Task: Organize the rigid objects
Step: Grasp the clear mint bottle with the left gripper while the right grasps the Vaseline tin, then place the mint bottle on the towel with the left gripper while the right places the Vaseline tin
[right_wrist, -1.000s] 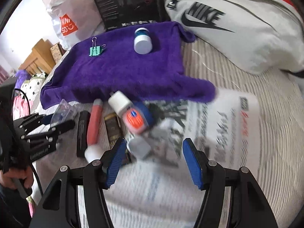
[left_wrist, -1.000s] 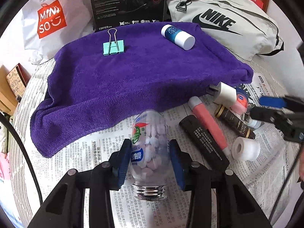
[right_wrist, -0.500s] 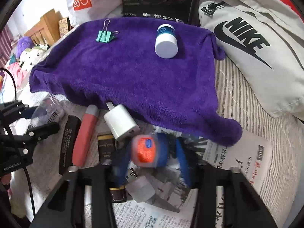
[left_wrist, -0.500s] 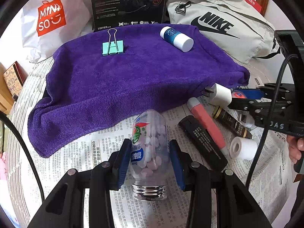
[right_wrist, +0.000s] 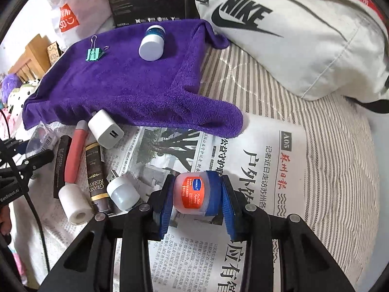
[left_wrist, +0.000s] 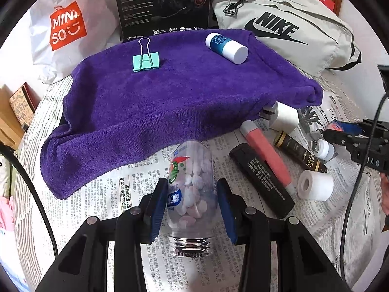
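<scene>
My left gripper [left_wrist: 192, 202] is shut on a clear bottle of mints [left_wrist: 190, 189], held over the newspaper just short of the purple towel [left_wrist: 170, 92]. My right gripper [right_wrist: 195, 194] is shut on a small blue jar with an orange label [right_wrist: 192, 193], held over the newspaper. A green binder clip [left_wrist: 145, 59] and a blue-and-white bottle [left_wrist: 226, 45] lie on the towel. On the newspaper lie a white charger [right_wrist: 105, 129], a pink tube [right_wrist: 75, 153], a black stick [left_wrist: 261, 177], a dark tube [right_wrist: 96, 172], a white roll [right_wrist: 73, 204] and a white USB piece [right_wrist: 121, 189].
Behind the towel stand a black box [left_wrist: 165, 4], a white Nike bag [right_wrist: 291, 31] and a Miniso bag [left_wrist: 65, 24]. Newspaper [right_wrist: 267, 170] covers the striped bedding [right_wrist: 340, 158]. Wooden furniture [right_wrist: 29, 53] is at the far left.
My right gripper has closed on the blue jar and lifted it back from the group of objects. My left gripper holds the mint bottle as before, slightly nearer the towel.
</scene>
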{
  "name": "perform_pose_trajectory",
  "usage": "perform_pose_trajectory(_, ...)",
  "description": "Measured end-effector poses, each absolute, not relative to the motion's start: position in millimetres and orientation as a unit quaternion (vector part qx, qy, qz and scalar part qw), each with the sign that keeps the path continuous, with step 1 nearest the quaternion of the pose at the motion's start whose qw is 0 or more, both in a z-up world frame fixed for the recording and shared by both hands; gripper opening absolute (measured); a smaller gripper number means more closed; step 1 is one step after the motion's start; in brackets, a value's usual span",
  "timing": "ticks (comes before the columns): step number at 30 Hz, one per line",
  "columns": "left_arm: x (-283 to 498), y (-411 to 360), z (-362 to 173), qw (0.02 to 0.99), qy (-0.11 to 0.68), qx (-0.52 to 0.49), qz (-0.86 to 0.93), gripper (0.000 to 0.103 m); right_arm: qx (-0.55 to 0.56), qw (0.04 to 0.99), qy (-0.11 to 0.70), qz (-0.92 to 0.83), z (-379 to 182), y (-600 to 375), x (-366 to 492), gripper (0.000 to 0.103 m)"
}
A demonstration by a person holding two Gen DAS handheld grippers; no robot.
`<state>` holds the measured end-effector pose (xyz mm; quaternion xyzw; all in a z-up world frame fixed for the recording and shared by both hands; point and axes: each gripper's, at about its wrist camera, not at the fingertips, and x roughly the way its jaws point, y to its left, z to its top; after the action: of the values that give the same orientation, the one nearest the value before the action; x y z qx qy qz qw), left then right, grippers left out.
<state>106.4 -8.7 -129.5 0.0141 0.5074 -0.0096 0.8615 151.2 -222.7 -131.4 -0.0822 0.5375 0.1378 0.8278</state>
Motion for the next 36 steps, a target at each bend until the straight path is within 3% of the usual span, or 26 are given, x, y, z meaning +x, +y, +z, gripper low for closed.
perform_pose_trajectory(14,98,17,-113,0.859,0.505,-0.062,-0.046,0.039,-0.036,0.83,0.538,0.141,-122,-236,136,0.036)
perform_pose_trajectory(36,117,61,-57,0.883,0.462,-0.07,-0.029,0.039,-0.025,0.837,0.51,0.197,-78,-204,162,0.036)
